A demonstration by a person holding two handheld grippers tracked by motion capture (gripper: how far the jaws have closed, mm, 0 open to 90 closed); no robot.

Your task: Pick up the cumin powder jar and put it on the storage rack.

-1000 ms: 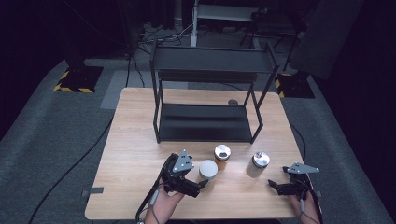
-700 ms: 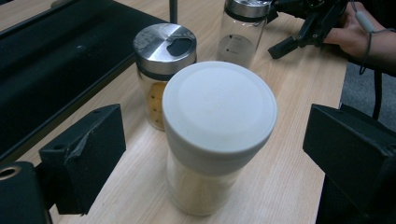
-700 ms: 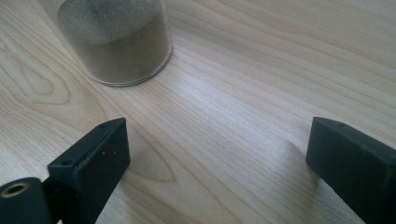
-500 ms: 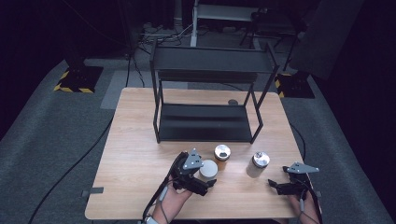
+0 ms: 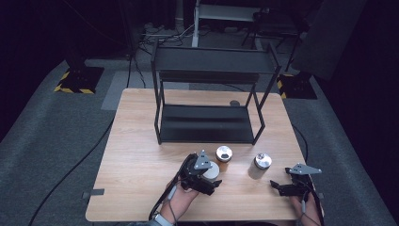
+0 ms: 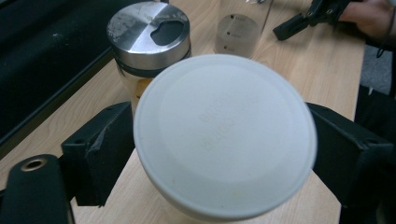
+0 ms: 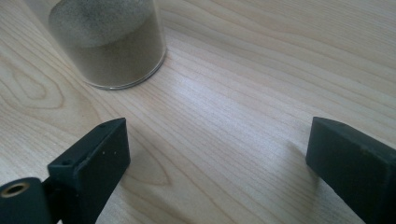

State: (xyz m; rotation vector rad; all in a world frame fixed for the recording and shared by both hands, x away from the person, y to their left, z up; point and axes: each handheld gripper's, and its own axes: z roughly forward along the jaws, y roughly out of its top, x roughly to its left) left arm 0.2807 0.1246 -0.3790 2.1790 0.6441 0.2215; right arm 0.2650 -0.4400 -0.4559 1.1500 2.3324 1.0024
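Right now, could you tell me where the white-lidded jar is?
In the high view, the white-lidded jar stands near the table's front edge, between the left gripper's jaws, beside the steel-lidded jar.

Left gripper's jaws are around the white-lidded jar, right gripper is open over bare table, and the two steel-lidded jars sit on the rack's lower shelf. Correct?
Not quite. The two steel-lidded jars stand on the table in front of the rack, as the high view shows. The rest holds: left gripper around the white-lidded jar, right gripper open over bare table.

Both grippers, left gripper (image 5: 207, 181) and right gripper (image 5: 284, 188), are matte black with blocky jaws, grey three-cornered top plates, brass-ringed screw holes and trailing black cables.
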